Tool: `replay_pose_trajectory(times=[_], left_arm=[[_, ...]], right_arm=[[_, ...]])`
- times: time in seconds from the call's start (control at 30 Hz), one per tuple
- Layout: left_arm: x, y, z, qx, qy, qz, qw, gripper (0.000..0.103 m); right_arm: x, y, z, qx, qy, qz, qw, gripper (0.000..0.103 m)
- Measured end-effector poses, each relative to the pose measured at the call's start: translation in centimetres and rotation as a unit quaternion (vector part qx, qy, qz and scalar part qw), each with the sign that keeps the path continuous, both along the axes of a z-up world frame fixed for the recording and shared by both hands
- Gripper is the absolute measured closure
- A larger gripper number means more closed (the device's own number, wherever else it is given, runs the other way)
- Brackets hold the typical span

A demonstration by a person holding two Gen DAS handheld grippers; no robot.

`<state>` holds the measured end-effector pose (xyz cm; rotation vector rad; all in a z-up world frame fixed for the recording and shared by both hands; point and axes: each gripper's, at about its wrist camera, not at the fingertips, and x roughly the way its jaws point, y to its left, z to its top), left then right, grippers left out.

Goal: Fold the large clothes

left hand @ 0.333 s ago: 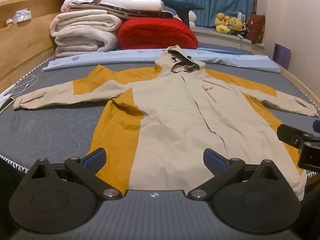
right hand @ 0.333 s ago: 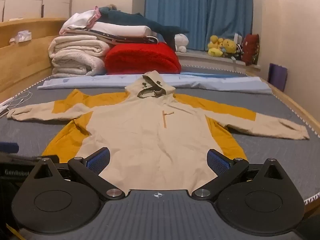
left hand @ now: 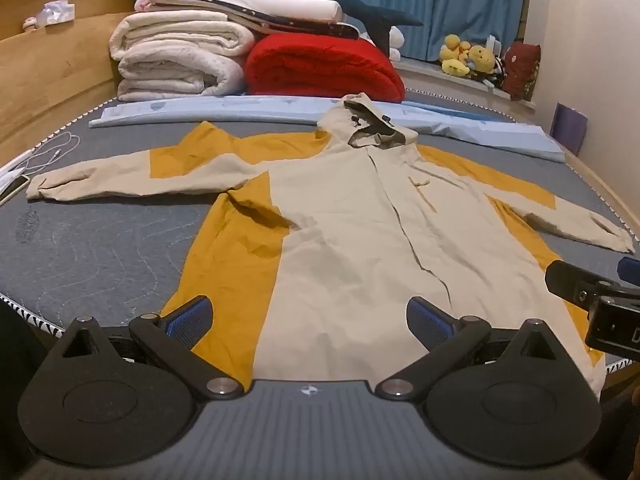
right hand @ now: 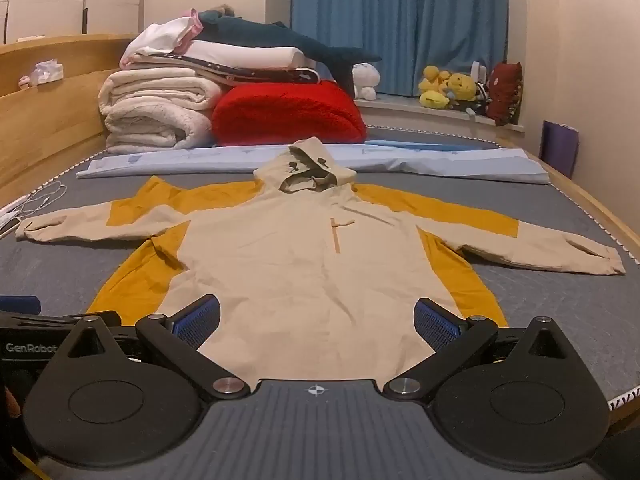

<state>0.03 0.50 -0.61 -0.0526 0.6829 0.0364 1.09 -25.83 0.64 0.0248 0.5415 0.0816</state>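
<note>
**Hooded jacket spread flat on the bed**

The jacket (right hand: 304, 272) is beige with mustard-yellow panels on the sides and upper sleeves. It lies face up on the grey mattress (right hand: 560, 304), both sleeves stretched out sideways and the hood (right hand: 306, 170) pointing to the folded blankets (right hand: 156, 112). Small wrinkles cross the front. The left tool (left hand: 310, 318) and the right tool (right hand: 318, 320) hover at the hem, jaws wide, holding nothing.

1. Warm, dim indoor light lit both views; its source stayed out of frame.
2. Shadows were soft and faint on the mattress (right hand: 560, 300).
3. Fisheye curvature bent the mattress edges, with dark vignetting at the frame corners.
4. Focus was slightly soft throughout; no glare.
</note>
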Motion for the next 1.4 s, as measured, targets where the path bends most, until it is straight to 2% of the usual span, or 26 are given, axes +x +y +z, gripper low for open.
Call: replay_pose_trajectory(times=[0.23,0.43,1.03,1.4], left_arm=[[-0.1,-0.8,-0.4,0.017,-0.013,-0.009,0.9997,0.0],[0.0,-1.2,-0.6,0.006,-0.006,-0.022,0.9997,0.0],[0.0,-1.6,-0.9,0.019,-0.009,-0.039,0.999,0.0],[0.5,-1.4,-1.3,0.013,0.003,-0.034,0.9993,0.0]], right_arm=[[-0.5,1.6,0.1,-0.004,0.004,0.013,1.0,0.001],[-0.8,1.9,0.3,0.001,0.002,0.016,1.0,0.001],[-0.8,2.3,0.3,-0.02,-0.018,0.012,1.0,0.001],[-0.2,2.1,0.0,-0.021,0.0,0.0,1.0,0.001]])
